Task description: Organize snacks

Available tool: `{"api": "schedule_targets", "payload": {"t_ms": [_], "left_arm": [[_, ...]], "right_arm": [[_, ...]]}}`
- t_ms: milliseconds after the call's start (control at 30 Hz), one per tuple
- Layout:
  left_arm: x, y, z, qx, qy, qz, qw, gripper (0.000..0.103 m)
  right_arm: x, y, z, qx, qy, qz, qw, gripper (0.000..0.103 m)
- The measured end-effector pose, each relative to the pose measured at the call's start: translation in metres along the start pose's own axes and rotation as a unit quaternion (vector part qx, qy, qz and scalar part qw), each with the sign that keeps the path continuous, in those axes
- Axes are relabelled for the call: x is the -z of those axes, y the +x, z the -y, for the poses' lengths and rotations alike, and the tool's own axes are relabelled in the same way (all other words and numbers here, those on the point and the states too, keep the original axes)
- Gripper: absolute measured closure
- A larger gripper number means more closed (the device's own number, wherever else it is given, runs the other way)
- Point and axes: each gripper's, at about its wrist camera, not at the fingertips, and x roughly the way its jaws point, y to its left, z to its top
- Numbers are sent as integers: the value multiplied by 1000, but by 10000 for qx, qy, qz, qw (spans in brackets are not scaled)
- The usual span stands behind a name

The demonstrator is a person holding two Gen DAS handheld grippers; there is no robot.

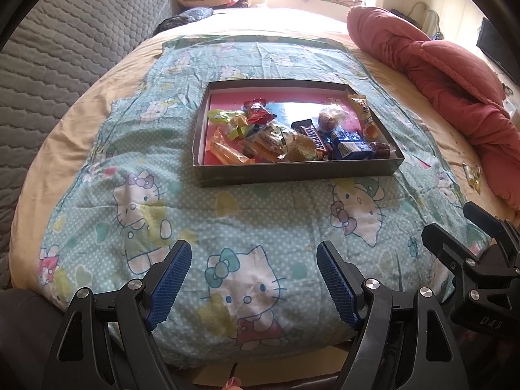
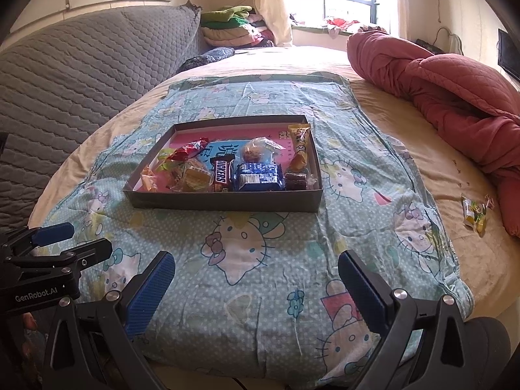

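Observation:
A shallow dark box [image 1: 292, 170] [image 2: 224, 200] sits mid-bed on a cartoon-cat blanket, filled with several wrapped snacks: a Snickers bar [image 1: 312, 136] [image 2: 221, 172], a blue cookie pack [image 1: 349, 144] [image 2: 258, 177], orange and red wrappers. One yellow-green snack packet [image 2: 473, 216] [image 1: 473, 175] lies loose on the beige sheet at the right. My left gripper [image 1: 253, 279] hovers open over the blanket's near edge, nothing between its blue pads. My right gripper [image 2: 256, 287] is open too, empty, beside it; it shows at the right of the left wrist view [image 1: 455, 227].
A rolled red quilt [image 2: 438, 91] lies along the bed's right side. A grey quilted headboard cover [image 2: 81, 65] rises at the left. Folded clothes [image 2: 234, 26] are stacked by the window at the back.

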Motion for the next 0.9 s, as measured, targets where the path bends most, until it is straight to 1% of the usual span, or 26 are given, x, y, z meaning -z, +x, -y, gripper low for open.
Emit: {"api": "schedule_targets", "payload": {"t_ms": [900], "left_arm": [[-1,7,-4,-55,-109,-83,9999,22]], "right_arm": [[3,9,2,-41,20,-146,9999,2]]}}
